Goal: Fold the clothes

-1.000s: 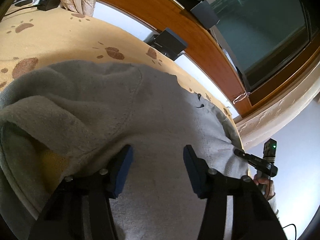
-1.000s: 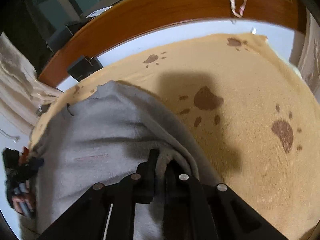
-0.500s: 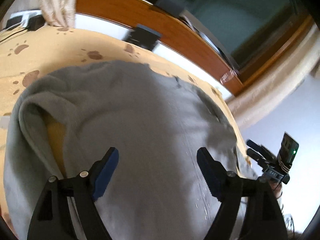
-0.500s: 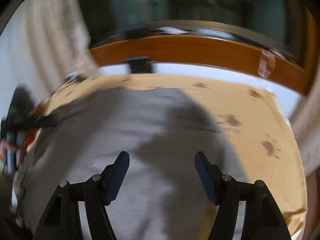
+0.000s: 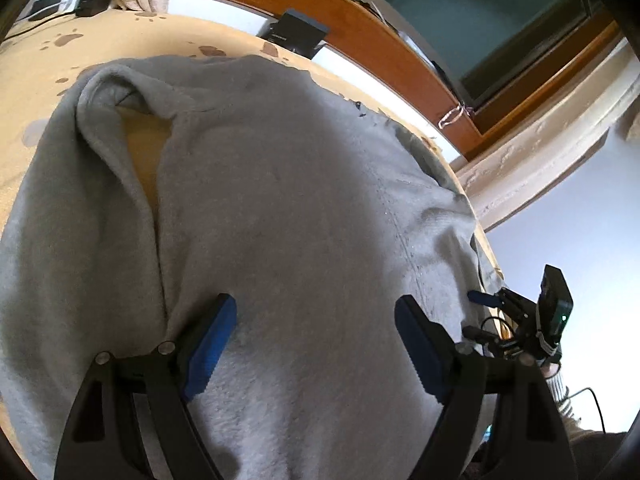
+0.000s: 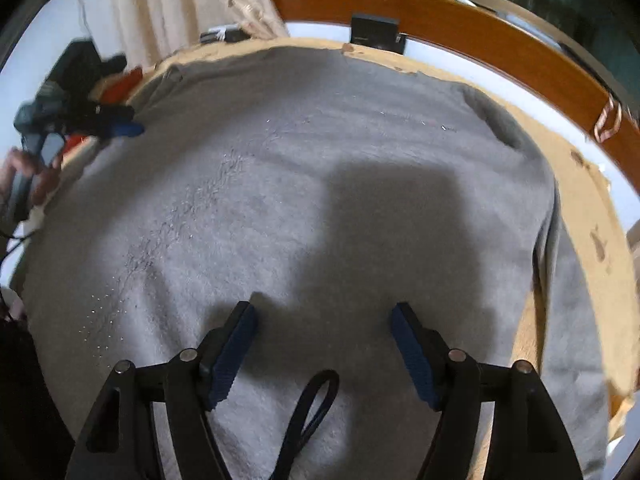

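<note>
- Light: soft daylight, fairly bright; white wall at far right of my left view nearly washed out.
- Shadows: broad dark block of shadow on the grey garment [image 6: 304, 184] just beyond my right gripper [image 6: 324, 344]; softer shade beneath my left gripper [image 5: 316, 340].
- Glare: none strong; pale strip below the wooden rail [image 5: 400, 48] is overexposed.
- Blur: right view smeared at far left, where my left hand [image 6: 28, 176] loses detail; left view sharp.
- Distortion: heavy fisheye bending, straight rail curved, black corners on both views.
- Focus: near fleece texture crisp, dark window [image 5: 492, 20] murky.
</note>
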`<control>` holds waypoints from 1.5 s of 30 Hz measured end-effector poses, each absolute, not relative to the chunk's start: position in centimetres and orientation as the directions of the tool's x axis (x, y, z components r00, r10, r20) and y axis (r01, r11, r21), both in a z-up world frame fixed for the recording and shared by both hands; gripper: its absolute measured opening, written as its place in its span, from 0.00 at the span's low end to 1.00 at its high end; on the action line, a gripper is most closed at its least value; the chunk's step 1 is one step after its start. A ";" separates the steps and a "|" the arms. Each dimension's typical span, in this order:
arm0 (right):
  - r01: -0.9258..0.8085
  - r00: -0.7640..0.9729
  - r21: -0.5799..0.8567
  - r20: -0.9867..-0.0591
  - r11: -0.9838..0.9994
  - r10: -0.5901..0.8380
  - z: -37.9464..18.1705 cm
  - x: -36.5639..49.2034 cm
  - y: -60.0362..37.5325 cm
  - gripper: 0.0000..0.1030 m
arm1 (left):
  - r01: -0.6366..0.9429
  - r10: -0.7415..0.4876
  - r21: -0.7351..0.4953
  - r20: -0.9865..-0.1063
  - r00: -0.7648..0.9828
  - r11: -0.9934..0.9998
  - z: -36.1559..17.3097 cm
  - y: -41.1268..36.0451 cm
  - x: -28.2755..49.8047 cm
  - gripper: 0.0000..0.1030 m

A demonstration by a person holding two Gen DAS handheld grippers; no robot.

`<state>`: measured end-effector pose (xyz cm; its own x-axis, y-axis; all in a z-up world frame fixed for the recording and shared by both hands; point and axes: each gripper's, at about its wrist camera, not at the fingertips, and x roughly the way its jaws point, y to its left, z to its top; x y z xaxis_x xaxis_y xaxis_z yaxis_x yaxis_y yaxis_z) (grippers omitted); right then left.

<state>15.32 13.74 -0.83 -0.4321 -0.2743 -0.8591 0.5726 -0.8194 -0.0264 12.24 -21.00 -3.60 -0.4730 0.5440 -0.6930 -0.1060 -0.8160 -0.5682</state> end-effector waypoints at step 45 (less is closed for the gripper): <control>0.734 -0.358 -0.036 -0.869 -0.678 -0.341 -0.1 26.7 11.2 0.82 | -0.348 0.569 -0.504 -0.815 -0.110 -0.790 -1.9 -17.4 26.5 0.99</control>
